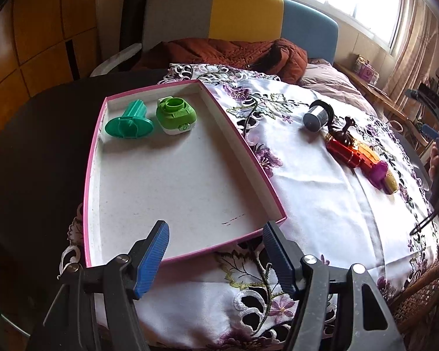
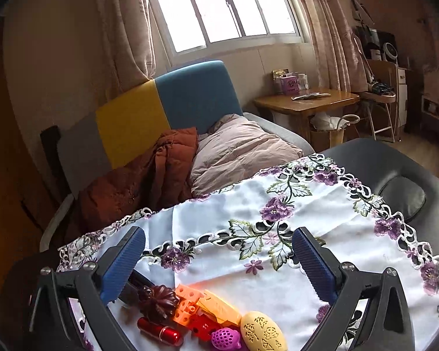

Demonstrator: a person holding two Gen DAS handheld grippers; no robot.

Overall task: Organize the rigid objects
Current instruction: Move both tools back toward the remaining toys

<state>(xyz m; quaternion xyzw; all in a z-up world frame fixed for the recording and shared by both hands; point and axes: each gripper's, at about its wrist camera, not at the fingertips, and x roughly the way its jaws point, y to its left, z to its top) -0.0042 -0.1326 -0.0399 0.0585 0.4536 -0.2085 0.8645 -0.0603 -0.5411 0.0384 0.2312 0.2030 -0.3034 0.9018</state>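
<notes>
Blue-padded, the left gripper (image 1: pixel 216 241) stood partly open and empty over the near edge of the pink-rimmed white cardboard tray (image 1: pixel 172 259) (two green plastic pieces (image 1: pixel 152 117) lay at its far end), tilted steeply down. Right gripper (image 2: pixel 219 263) gaped wide, holding nothing, above the small plastic toys (image 2: pixel 207 318) on the embroidered white tablecloth (image 2: pixel 219 204).

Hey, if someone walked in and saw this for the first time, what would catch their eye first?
Probably the pink-edged tray on the flowered tablecloth, with two green plastic pieces side by side in its far corner. Next, the bright cluster of small toys heaped just under the open right tongs. Behind it all stands the grey, yellow and blue headboard.
</notes>
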